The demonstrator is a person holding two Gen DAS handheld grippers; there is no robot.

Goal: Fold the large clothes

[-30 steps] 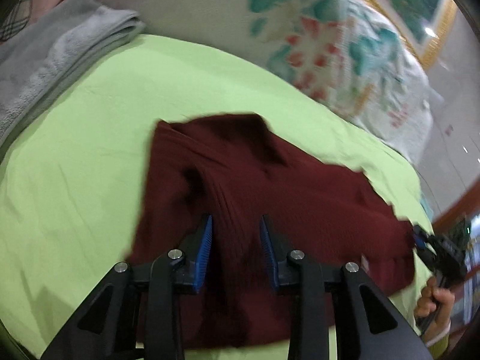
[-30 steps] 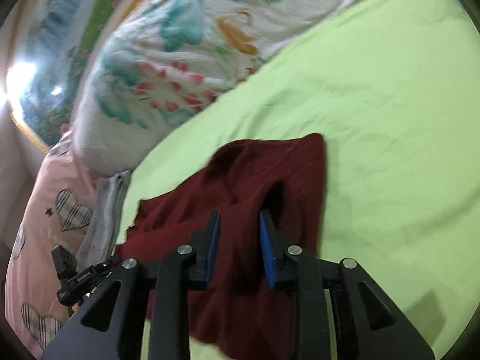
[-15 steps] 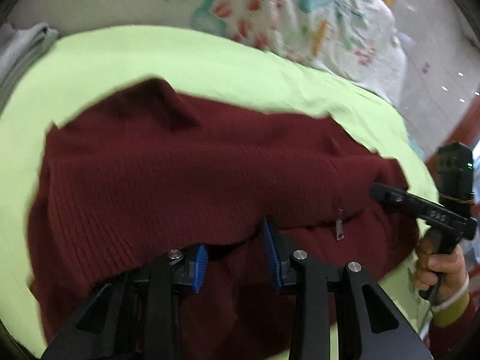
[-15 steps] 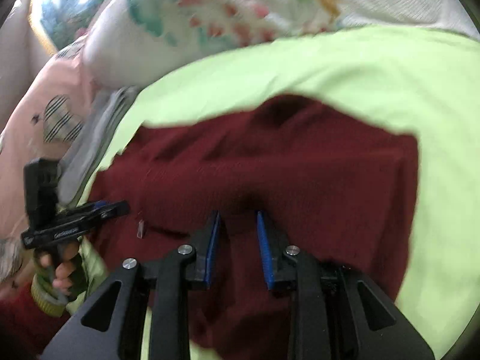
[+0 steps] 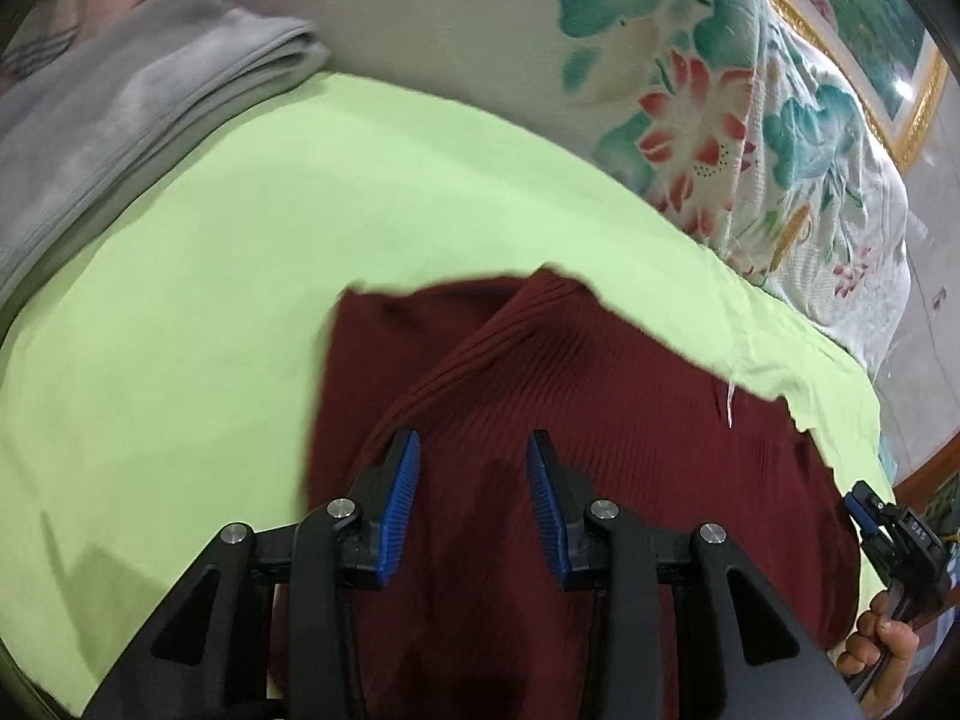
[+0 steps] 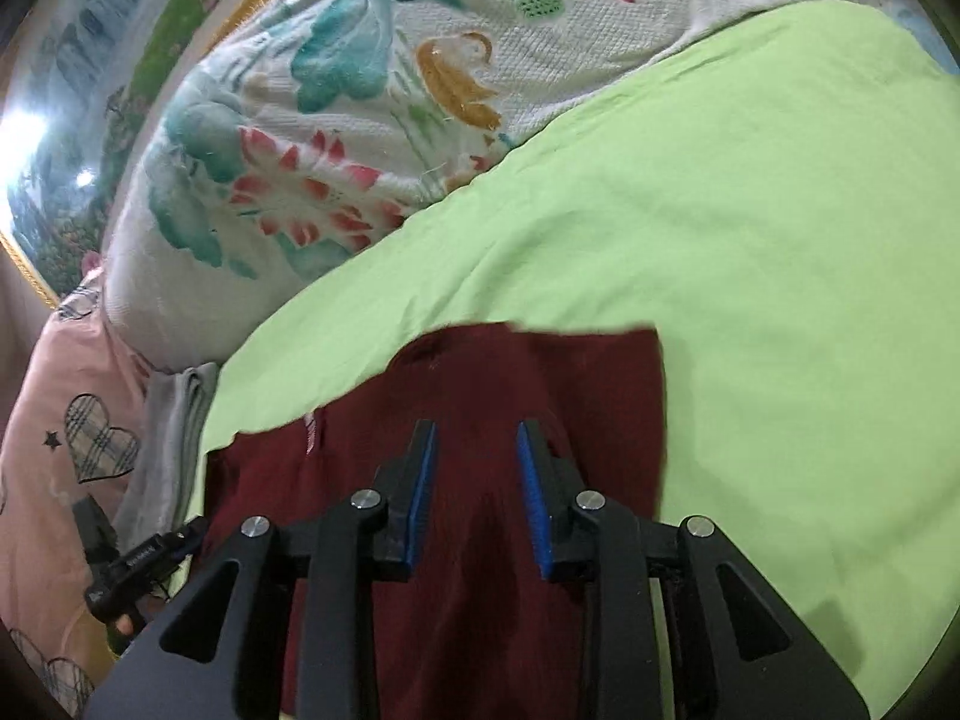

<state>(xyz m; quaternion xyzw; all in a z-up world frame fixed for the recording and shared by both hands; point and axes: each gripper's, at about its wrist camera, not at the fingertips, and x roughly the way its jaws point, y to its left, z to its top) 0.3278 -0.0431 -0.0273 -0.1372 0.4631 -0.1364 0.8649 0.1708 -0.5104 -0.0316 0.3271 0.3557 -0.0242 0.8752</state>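
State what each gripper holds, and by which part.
Nothing. The left gripper and the right gripper both stand open above the maroon sweater; no fabric is pinched between the pads.

The left gripper (image 5: 471, 459) points forward with its blue-padded jaws parted and nothing between them. The right gripper (image 6: 475, 453) is likewise spread (a clear gap shows between its pads), gripping nothing. In the left wrist view the right gripper appears at the lower right edge, with the person's right hand (image 5: 882, 654) wrapped around its handle, fingers curled.
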